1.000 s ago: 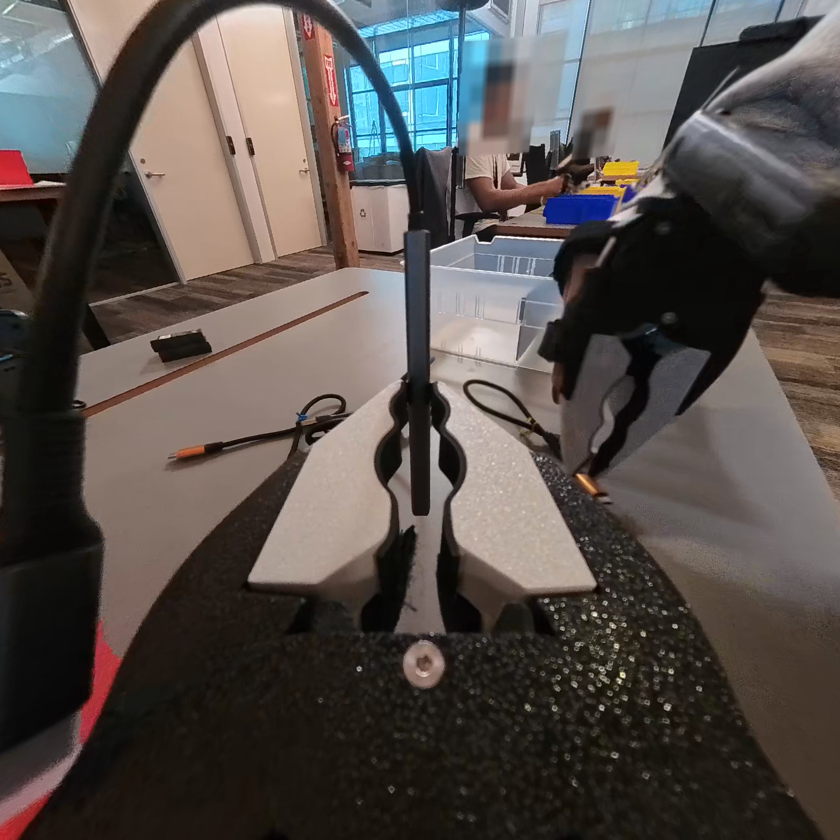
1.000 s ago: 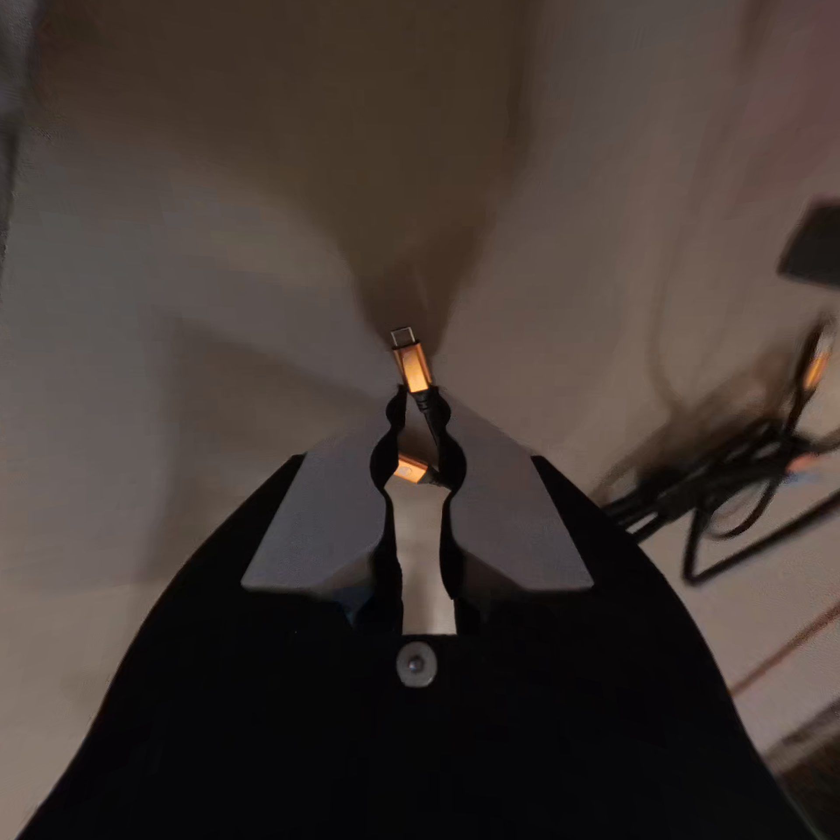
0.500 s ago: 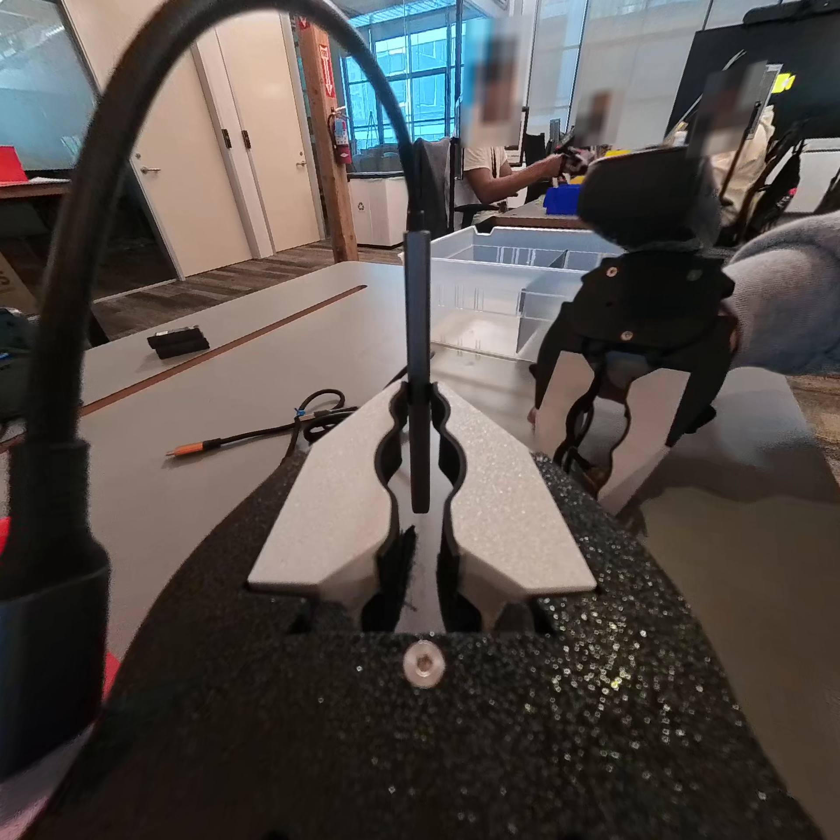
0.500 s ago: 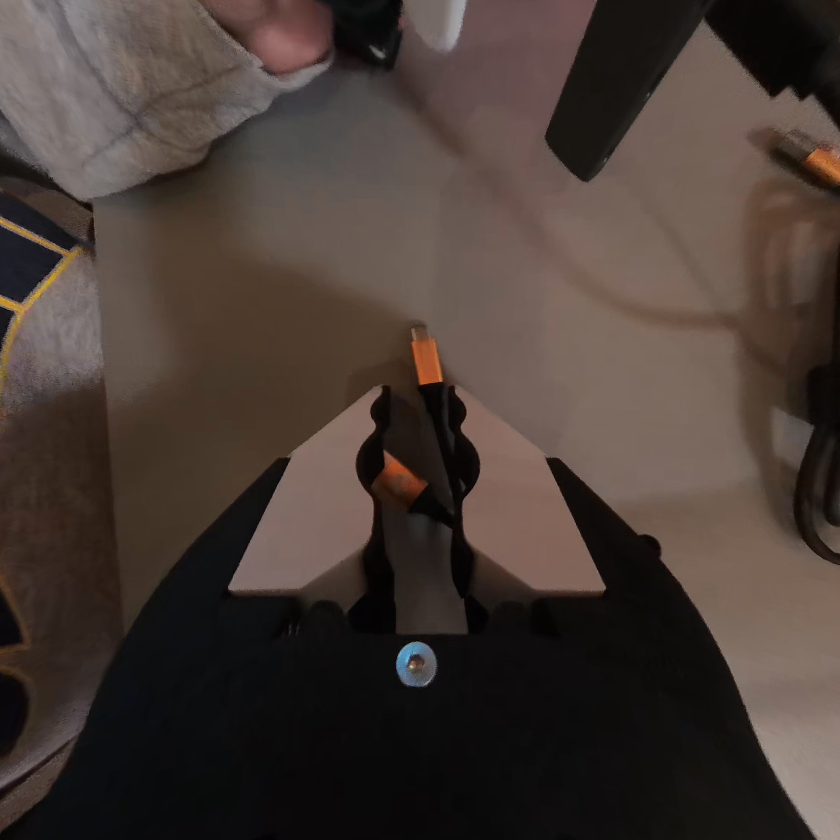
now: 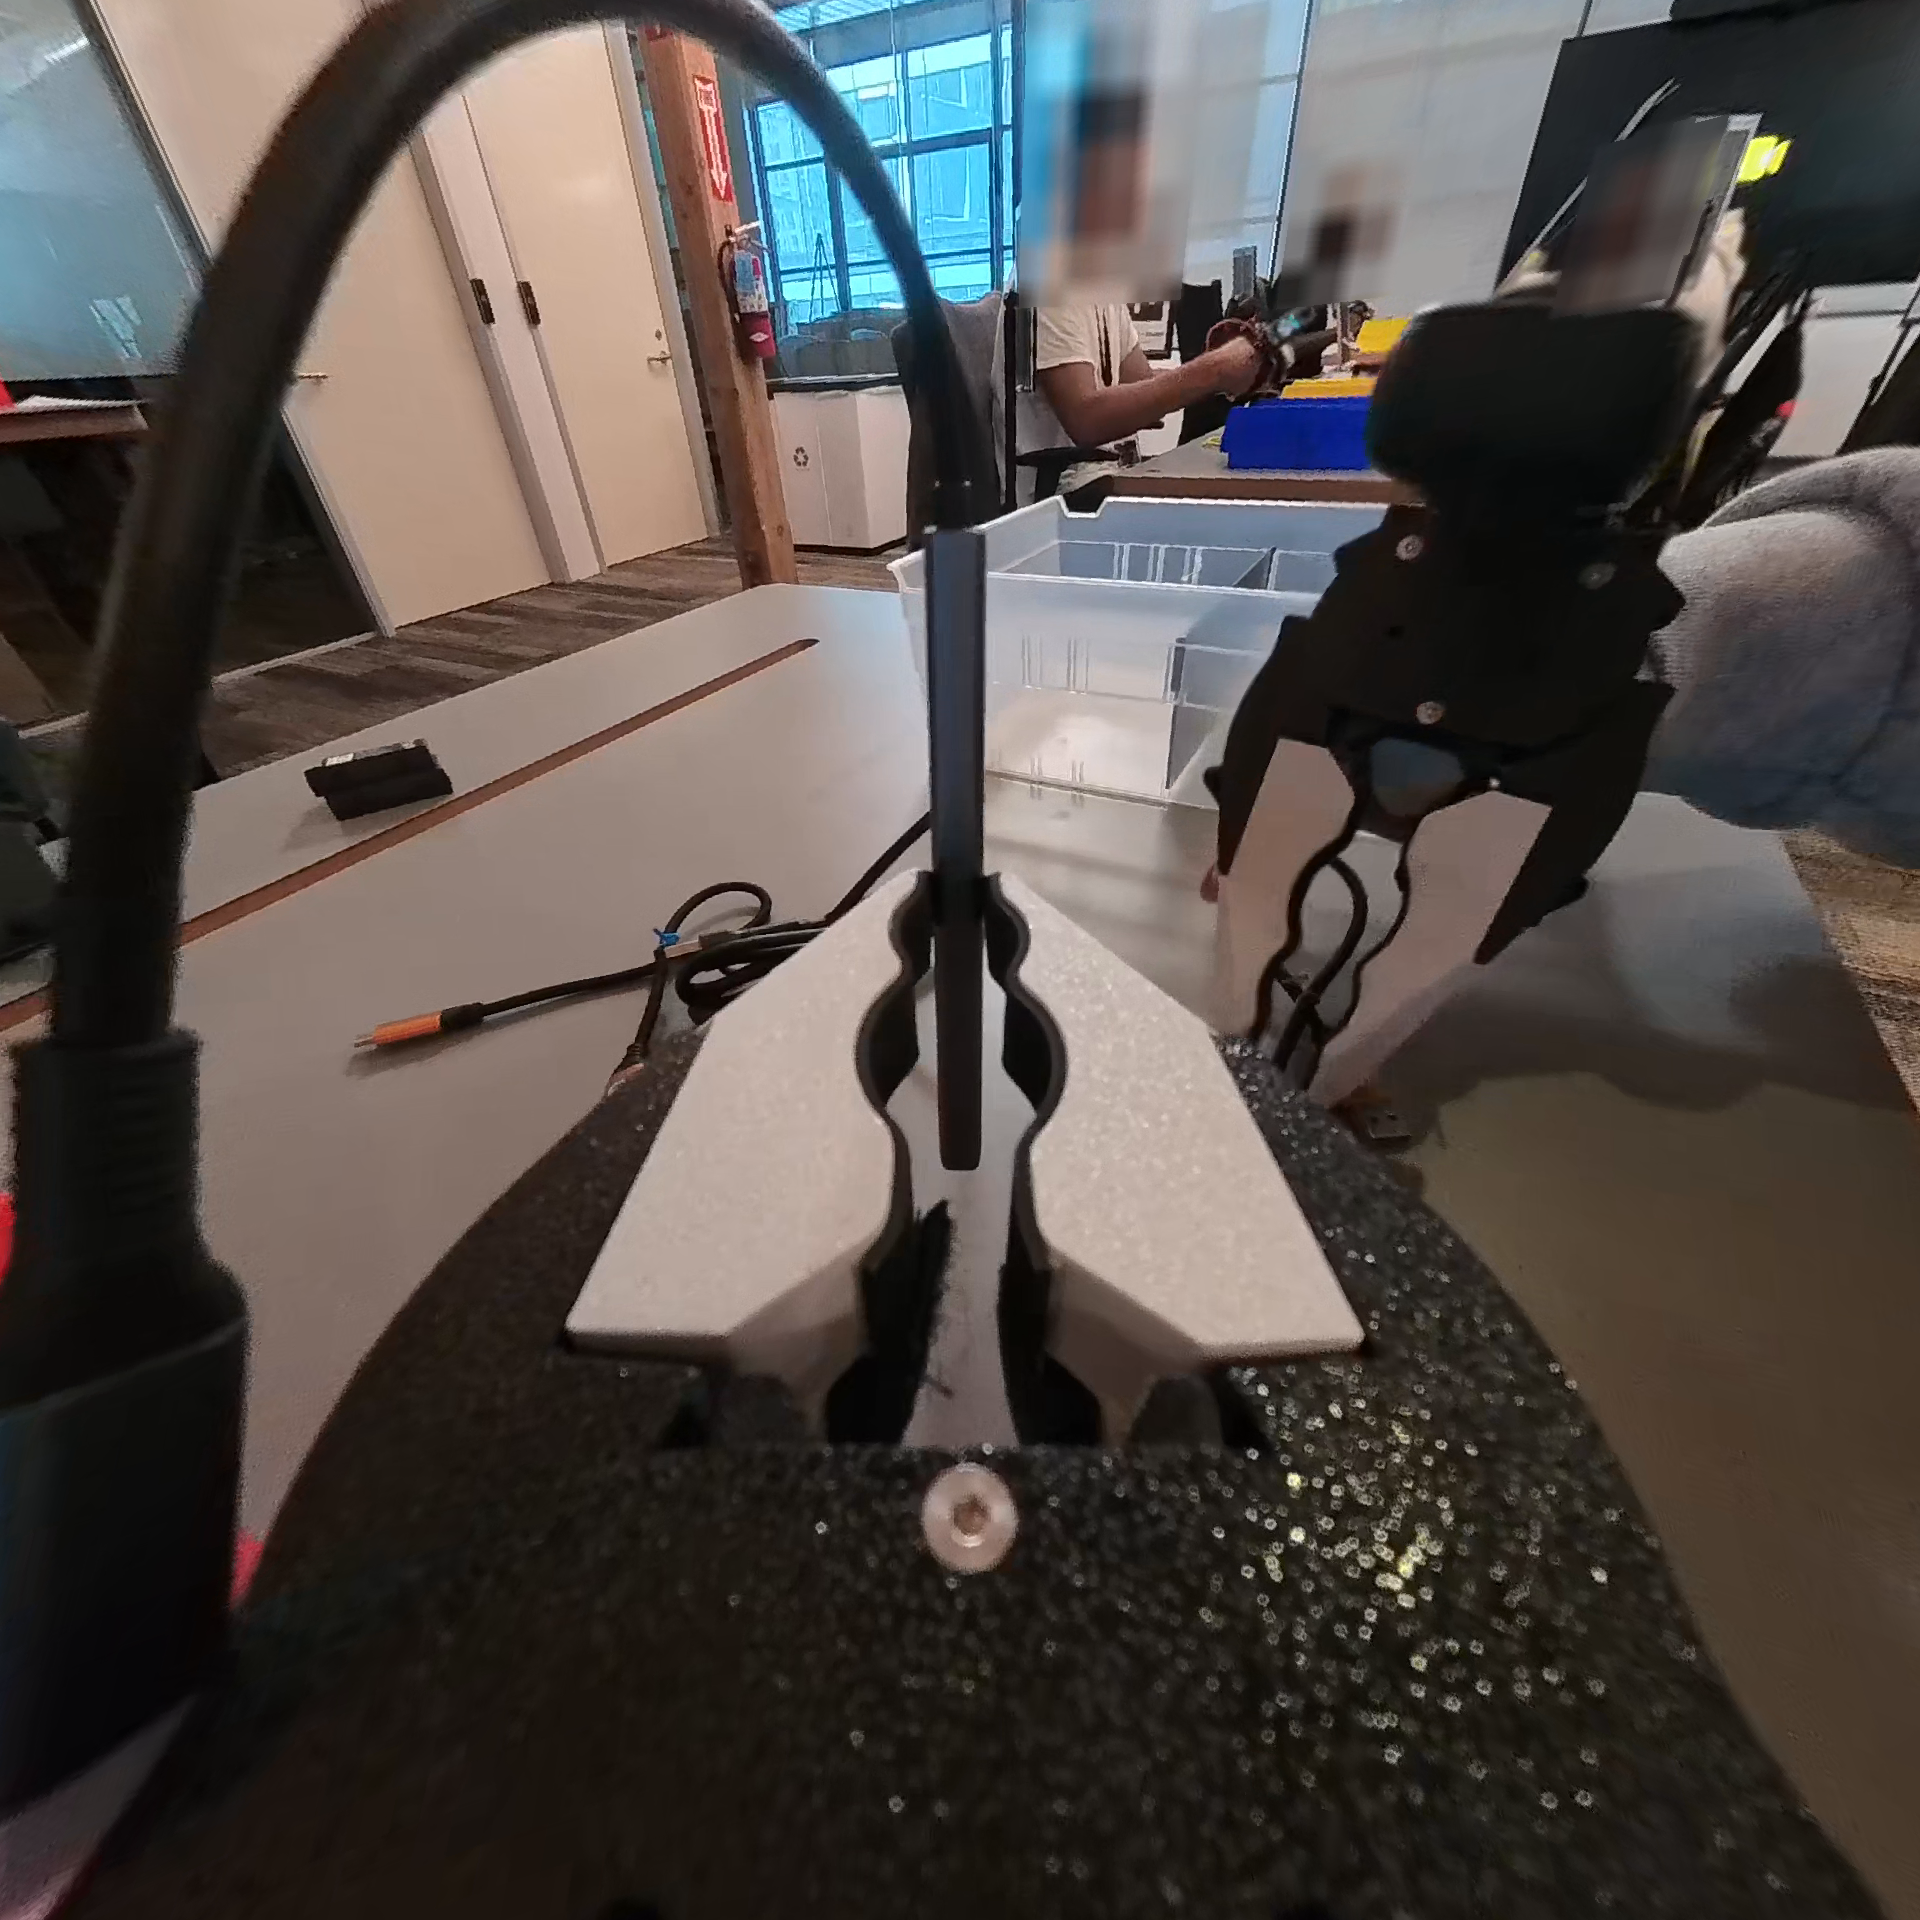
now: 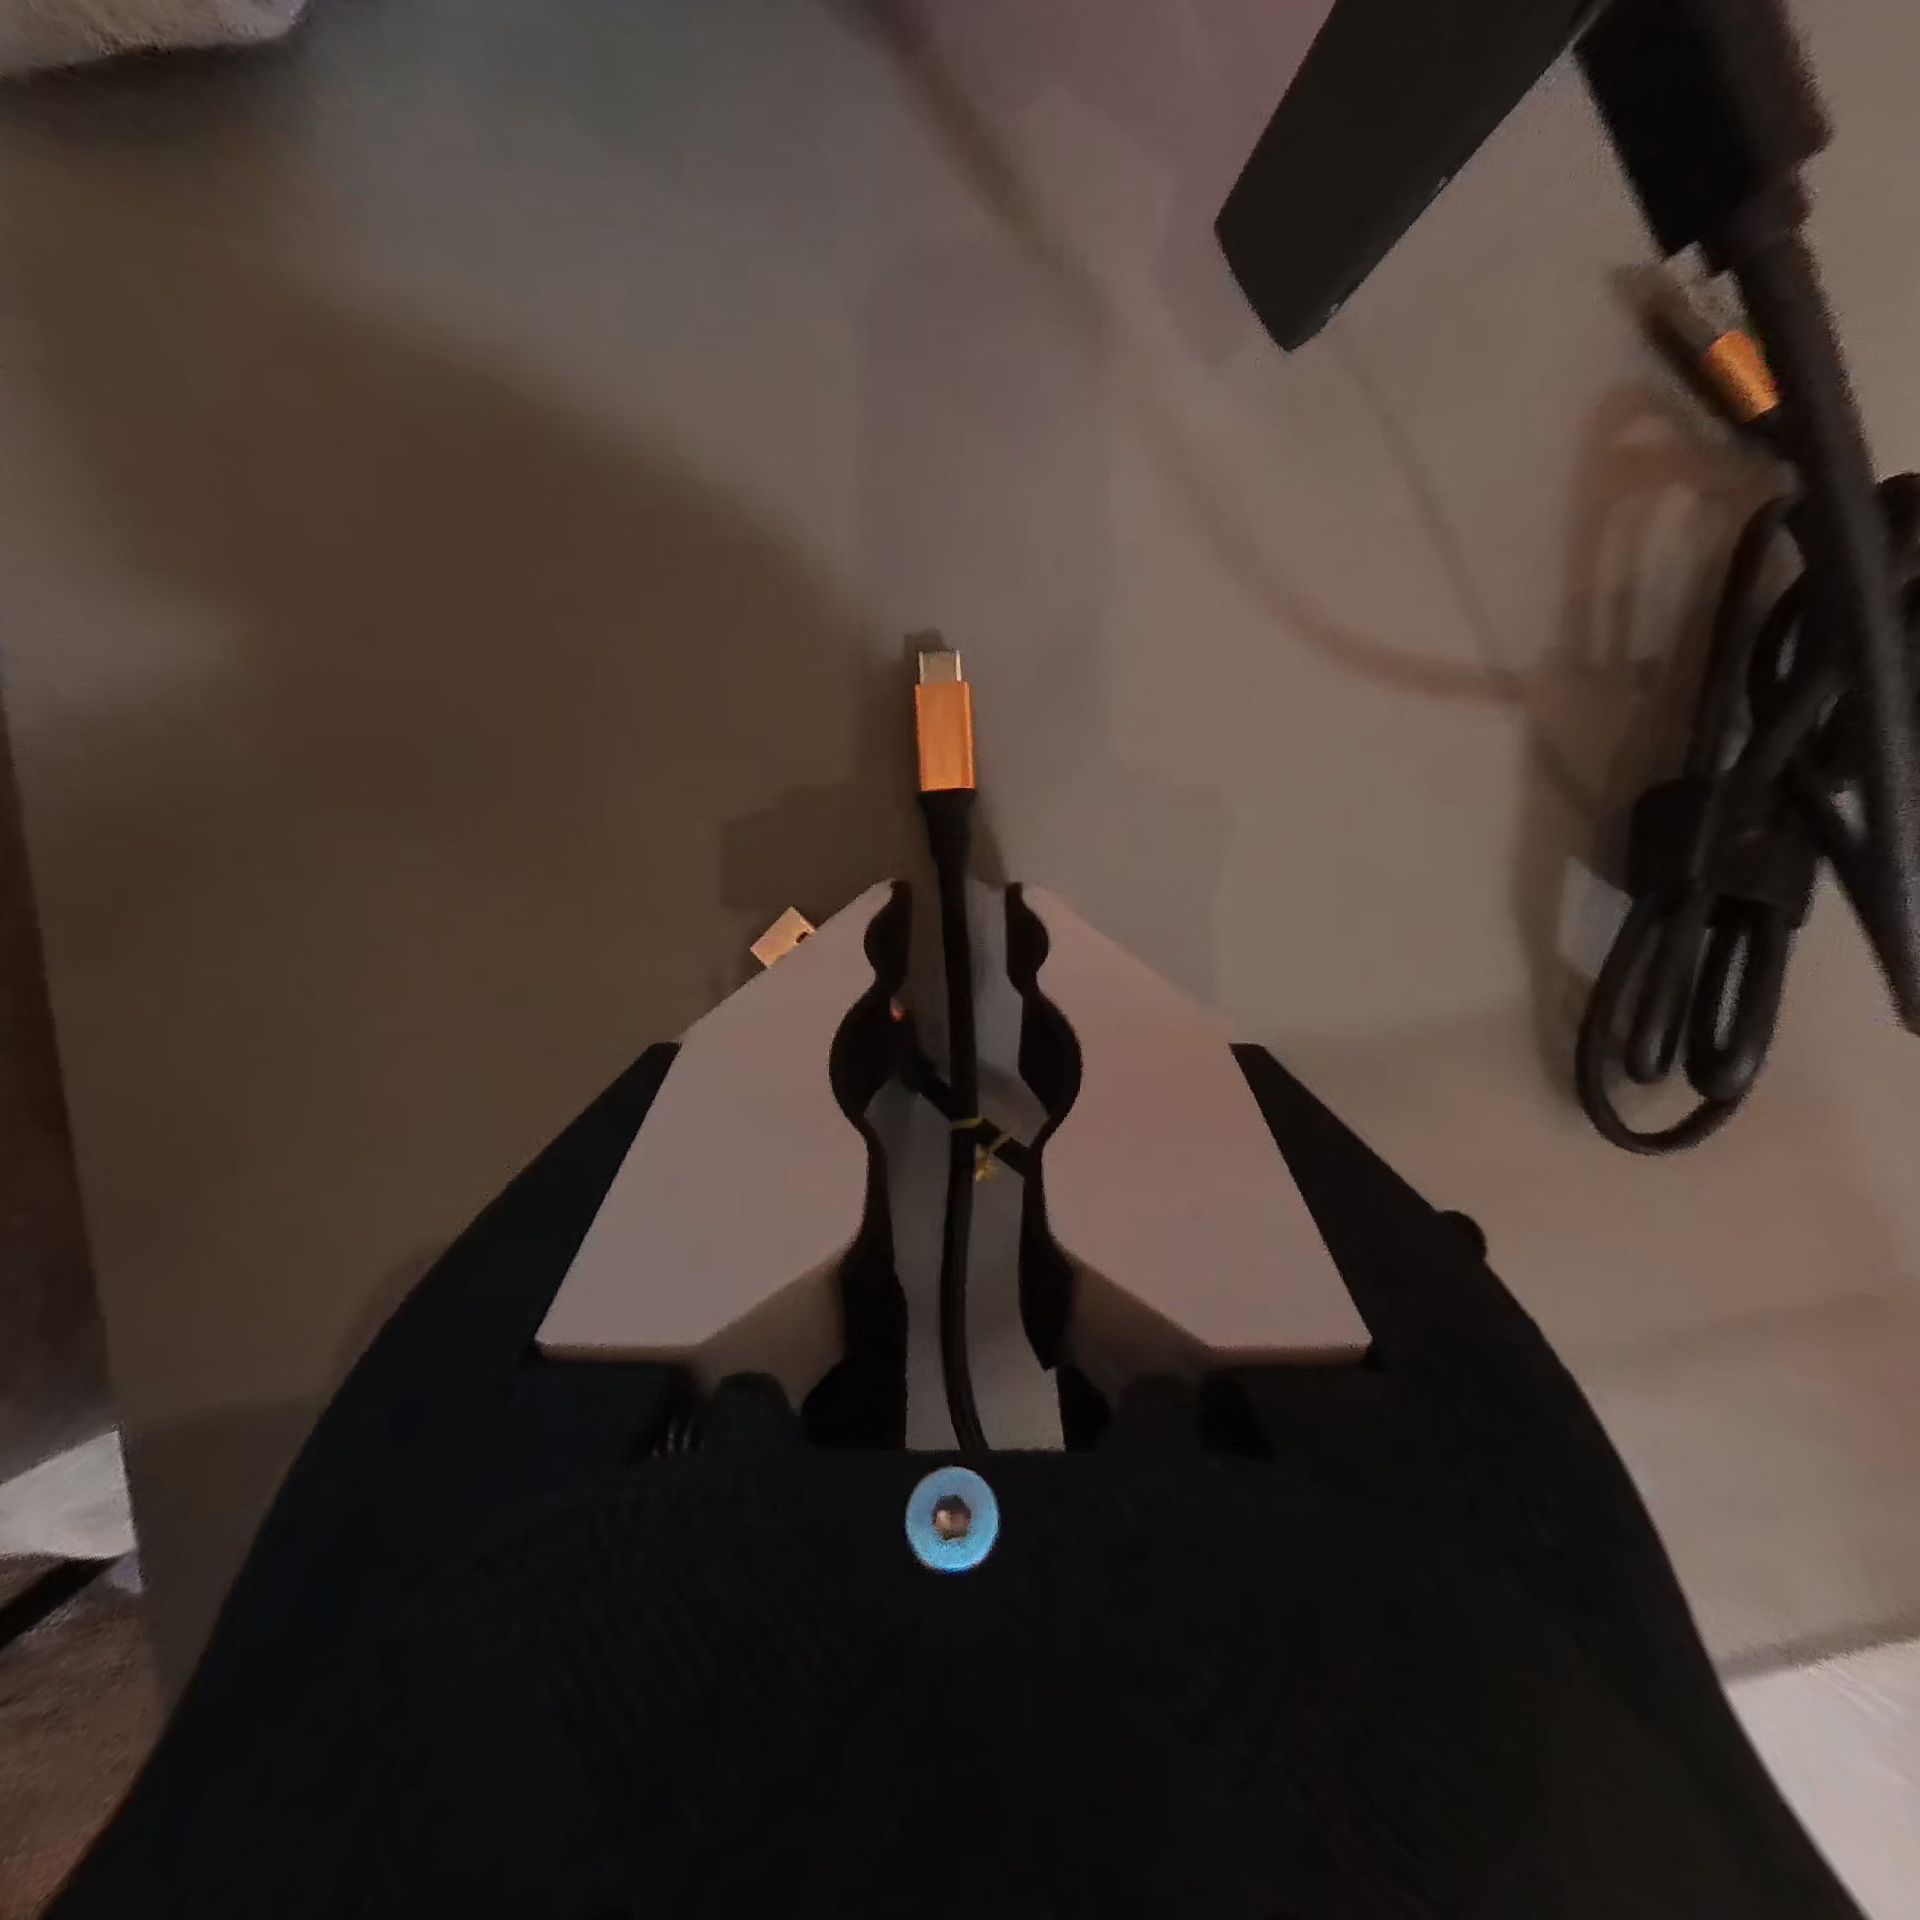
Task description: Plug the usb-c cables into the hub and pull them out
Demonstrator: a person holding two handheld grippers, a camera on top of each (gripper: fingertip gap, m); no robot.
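The hub [image 5: 957,831] is a slim, dark, flat-sided metal bar, held edge-on and upright, its long axis running straight up from the left gripper [image 5: 958,914], whose pale, grainy, wavy-edged fingers [image 5: 790,1132] are closed on its lower half. A thick, smooth black lead [image 5: 312,249] leaves its top end and arches over to the left. To the right, the right gripper [image 6: 956,904] points down at the bench [image 6: 416,416]; its fingers [image 6: 1153,1143] stand slightly apart, with a thin black cable [image 6: 954,1039] running up the gap, though whether they pinch it I cannot tell. The cable's plug [image 6: 943,743], a matte orange metal sleeve with a silver tip, lies just past the fingertips, pointing straight away from the gripper along the smooth grey bench. Beyond the left gripper lie a coiled black cable [image 5: 727,940] with an orange plug [image 5: 400,1033], a clear plastic bin [image 5: 1091,665] and a small black block [image 5: 376,776].
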